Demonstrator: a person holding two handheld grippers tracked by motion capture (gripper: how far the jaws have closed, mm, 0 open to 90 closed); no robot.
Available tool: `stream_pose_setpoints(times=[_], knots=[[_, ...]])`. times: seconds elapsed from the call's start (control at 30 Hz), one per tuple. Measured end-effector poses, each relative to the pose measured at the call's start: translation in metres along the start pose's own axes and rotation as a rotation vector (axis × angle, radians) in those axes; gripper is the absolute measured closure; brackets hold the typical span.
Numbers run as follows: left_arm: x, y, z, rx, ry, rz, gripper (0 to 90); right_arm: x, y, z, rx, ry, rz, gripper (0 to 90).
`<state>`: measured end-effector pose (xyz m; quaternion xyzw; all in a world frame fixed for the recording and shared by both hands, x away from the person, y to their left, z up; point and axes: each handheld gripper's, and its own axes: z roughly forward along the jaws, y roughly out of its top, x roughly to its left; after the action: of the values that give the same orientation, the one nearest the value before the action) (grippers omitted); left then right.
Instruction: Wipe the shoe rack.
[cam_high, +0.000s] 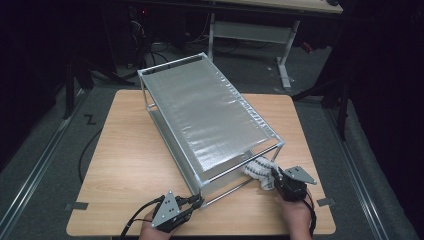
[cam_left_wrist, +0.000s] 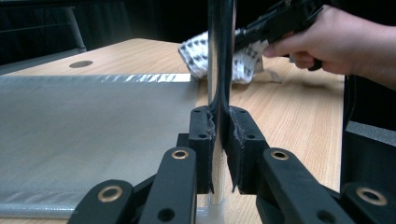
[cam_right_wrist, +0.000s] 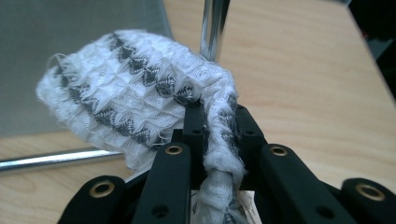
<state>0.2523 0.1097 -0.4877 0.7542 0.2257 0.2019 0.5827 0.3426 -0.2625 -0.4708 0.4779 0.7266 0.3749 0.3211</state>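
A metal-framed rack (cam_high: 207, 112) with silver mesh shelves stands slanted across the wooden table (cam_high: 125, 155). My left gripper (cam_high: 197, 201) is shut on the rack's near corner post (cam_left_wrist: 219, 70), the chrome tube squeezed between its pads. My right gripper (cam_high: 274, 175) is shut on a white cloth with grey pattern (cam_high: 259, 170), held against the rack's near right corner. In the right gripper view the cloth (cam_right_wrist: 140, 102) bunches over the jaws and touches another chrome post (cam_right_wrist: 212, 28). The left gripper view shows the cloth (cam_left_wrist: 201, 51) beyond the post, with the person's right hand (cam_left_wrist: 336, 42).
The lower mesh shelf (cam_left_wrist: 84, 135) lies to the left of the held post. A chrome bottom rail (cam_right_wrist: 51, 158) runs along the tabletop. A round hole (cam_left_wrist: 80, 64) marks the table's far side. Another desk frame (cam_high: 250, 30) stands behind on the grey floor.
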Motion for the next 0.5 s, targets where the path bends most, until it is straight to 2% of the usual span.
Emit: stream_pose_setpoints(times=[0.5], knots=[[0.000, 0.000, 0.000, -0.001, -0.003, 0.002, 80.6, 0.000, 0.044, -0.053, -0.255, -0.069, -0.004, 79.0]])
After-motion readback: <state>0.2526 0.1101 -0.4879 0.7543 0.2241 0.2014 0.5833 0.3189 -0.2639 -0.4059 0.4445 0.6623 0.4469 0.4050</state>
